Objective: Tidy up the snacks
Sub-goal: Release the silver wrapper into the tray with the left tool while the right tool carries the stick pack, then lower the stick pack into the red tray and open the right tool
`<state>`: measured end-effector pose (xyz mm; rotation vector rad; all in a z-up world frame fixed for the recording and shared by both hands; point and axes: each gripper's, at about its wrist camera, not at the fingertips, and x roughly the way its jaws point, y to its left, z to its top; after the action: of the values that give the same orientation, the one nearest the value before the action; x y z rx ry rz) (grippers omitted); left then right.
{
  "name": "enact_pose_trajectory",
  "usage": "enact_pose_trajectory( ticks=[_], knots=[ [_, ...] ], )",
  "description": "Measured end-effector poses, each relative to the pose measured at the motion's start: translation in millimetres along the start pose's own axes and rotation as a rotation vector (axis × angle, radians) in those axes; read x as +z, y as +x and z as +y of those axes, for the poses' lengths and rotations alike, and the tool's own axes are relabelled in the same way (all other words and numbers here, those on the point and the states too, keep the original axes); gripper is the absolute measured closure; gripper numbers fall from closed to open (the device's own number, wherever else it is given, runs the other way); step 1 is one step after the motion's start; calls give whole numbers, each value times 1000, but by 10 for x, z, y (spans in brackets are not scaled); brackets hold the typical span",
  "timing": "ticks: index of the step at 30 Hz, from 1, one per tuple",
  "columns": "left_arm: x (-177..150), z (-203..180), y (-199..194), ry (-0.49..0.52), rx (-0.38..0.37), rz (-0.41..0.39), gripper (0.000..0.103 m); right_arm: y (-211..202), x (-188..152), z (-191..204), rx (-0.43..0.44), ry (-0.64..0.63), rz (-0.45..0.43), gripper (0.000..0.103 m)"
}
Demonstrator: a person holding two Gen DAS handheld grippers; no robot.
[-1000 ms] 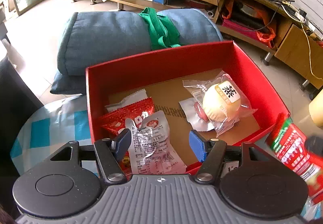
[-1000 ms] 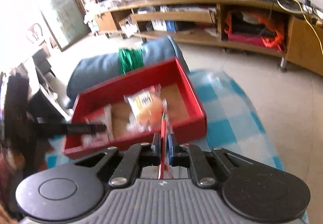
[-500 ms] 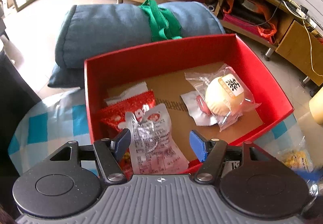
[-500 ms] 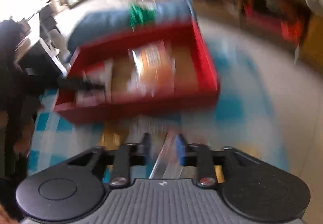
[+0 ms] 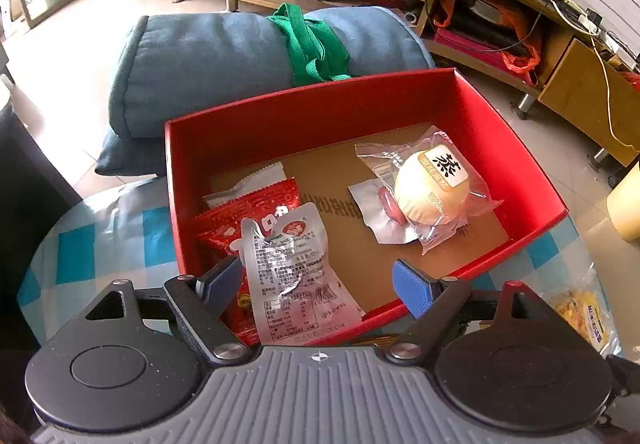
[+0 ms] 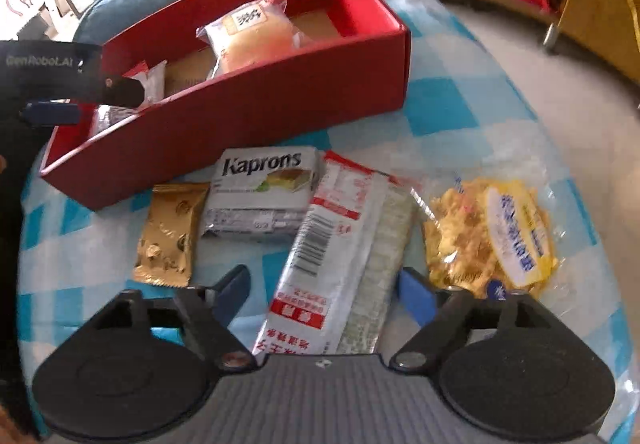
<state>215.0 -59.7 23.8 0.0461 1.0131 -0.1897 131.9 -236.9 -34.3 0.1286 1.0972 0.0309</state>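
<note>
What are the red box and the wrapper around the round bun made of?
The red open-topped box looks like matte cardboard: its bare brown floor shows. The clear wrapper around the round pale bun seems thin glossy plastic film: see-through, crinkled, catching glints.

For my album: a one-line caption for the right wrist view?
Right gripper opening over a long white packet, snacks beside a red box.
</note>
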Motion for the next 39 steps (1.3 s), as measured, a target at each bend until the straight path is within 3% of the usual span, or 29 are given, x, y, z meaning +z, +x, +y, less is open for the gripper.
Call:
enact_pose_trajectory(
  ticks=[4, 5, 6, 12, 16, 23, 29, 39],
  knots=[
    [-11, -2, -63, 13, 2, -19, 16, -131, 27, -119, 50, 22, -11, 64],
    [-7, 1, -69, 11, -1, -20, 16, -197, 31, -120, 48, 12, -30, 76],
    [-4, 3, -73, 8, -3, -20, 16, -230, 39, -101, 51, 12, -41, 79],
    [-3, -8, -92, 10, -5, -23, 16, -414, 126, -87, 95, 11, -89, 79],
    [14, 8, -83, 6, -3, -25, 16, -632, 243, -73, 111, 16, -168, 79],
    [53, 47, -60, -16, 13, -29, 17, -632, 840, 192, 106, -47, -299, 79],
    [70, 111, 33, -35, 24, -10, 16, -277, 1197, 425, 89, -89, -312, 79],
    [90, 138, 114, -49, 31, 7, 16, 3, 1407, 298, 129, -45, -274, 74]
  ],
)
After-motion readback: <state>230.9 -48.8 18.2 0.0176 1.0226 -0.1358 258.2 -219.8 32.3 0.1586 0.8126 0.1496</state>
